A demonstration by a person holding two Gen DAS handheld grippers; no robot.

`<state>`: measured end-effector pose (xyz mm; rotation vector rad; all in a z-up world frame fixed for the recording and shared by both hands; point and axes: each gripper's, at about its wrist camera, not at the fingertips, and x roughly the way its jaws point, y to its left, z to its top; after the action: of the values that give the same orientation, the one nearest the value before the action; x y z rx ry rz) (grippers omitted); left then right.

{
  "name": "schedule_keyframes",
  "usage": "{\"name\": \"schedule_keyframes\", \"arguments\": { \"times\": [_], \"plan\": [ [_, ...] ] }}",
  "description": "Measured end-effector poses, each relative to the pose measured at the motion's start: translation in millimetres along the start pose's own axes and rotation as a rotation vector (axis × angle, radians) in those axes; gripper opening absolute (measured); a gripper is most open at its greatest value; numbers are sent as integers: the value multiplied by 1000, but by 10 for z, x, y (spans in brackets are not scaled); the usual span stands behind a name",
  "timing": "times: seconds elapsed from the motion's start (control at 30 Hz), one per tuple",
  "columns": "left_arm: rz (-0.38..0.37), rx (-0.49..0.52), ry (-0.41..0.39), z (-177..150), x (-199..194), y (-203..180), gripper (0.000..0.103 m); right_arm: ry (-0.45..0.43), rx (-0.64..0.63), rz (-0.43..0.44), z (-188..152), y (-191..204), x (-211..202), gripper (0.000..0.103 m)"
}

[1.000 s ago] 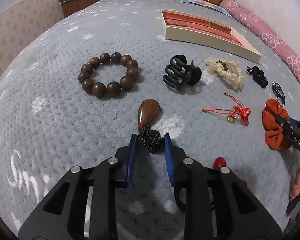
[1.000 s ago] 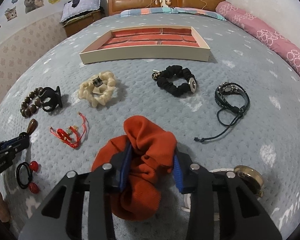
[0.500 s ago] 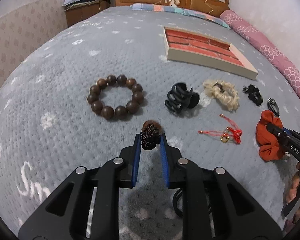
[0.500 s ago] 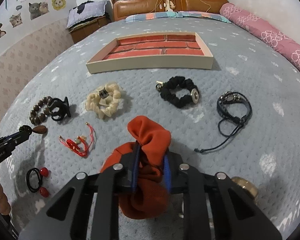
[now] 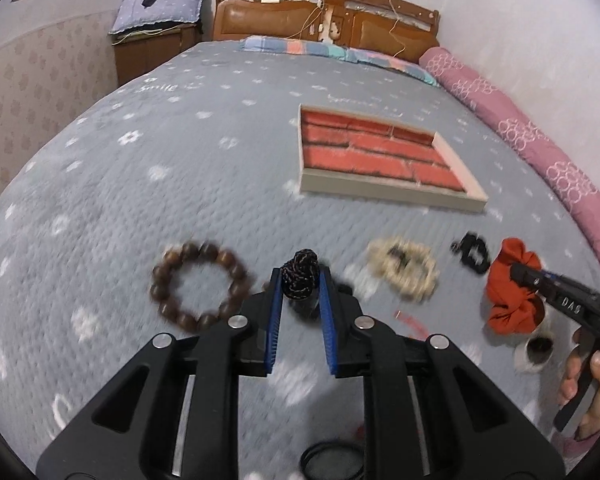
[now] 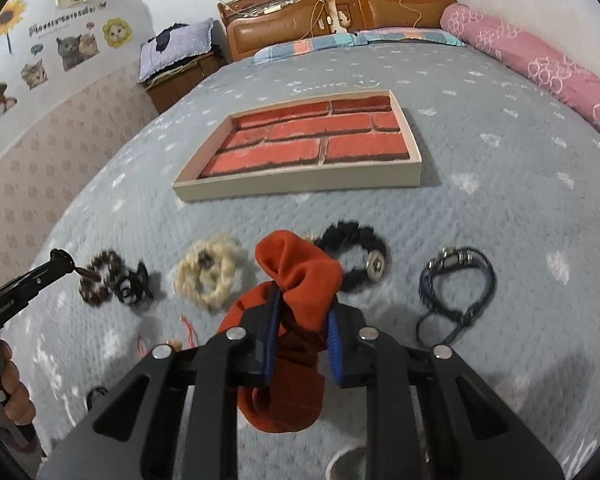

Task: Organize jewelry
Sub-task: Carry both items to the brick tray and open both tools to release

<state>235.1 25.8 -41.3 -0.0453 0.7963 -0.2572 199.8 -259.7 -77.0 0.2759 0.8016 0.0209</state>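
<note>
My left gripper (image 5: 299,280) is shut on the dark braided cord (image 5: 299,273) of the brown teardrop pendant and holds it above the bed; the pendant hangs mostly hidden below, its tip showing in the right wrist view (image 6: 87,273). My right gripper (image 6: 303,308) is shut on the orange scrunchie (image 6: 300,280), lifted off the bed; it also shows in the left wrist view (image 5: 512,292). The tray with a red brick-pattern floor (image 5: 388,194) (image 6: 300,188) lies ahead, with nothing in it.
On the grey bedspread lie a brown bead bracelet (image 5: 200,284), a cream scrunchie (image 5: 404,270), a black scrunchie (image 6: 356,260), a dark cord bracelet (image 6: 456,284), a black claw clip (image 6: 130,288) and a red string bracelet (image 5: 410,320). A pink bolster (image 5: 540,152) lines the right edge.
Both grippers have closed on their items and lifted them off the bed. The views rose and tilted toward the tray.
</note>
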Motion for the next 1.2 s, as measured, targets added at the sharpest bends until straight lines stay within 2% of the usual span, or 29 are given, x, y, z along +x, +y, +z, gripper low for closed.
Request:
{"name": "schedule_keyframes", "arguments": {
  "times": [0.17,0.37,0.53,0.7,0.97,1.2],
  "plan": [
    [-22,46,-47,466,99,-268,17,-43,19,-9,372,-118,49,21],
    [-61,73,-41,1042,539,-589,17,-85,-9,-43,959,-157,273,21],
    [-51,78,13,1543,1170,-792,17,-101,-29,-73,1534,-163,639,21],
    [-40,66,74,2037,1956,-928,17,-88,-70,-150,2066,-163,1220,21],
    [-31,39,113,2359,2833,-1062,17,-37,-34,-197,2470,-328,1955,21],
    [1,47,138,2438,3141,-1058,17,20,-44,-221,2574,-360,2392,21]
  ]
}}
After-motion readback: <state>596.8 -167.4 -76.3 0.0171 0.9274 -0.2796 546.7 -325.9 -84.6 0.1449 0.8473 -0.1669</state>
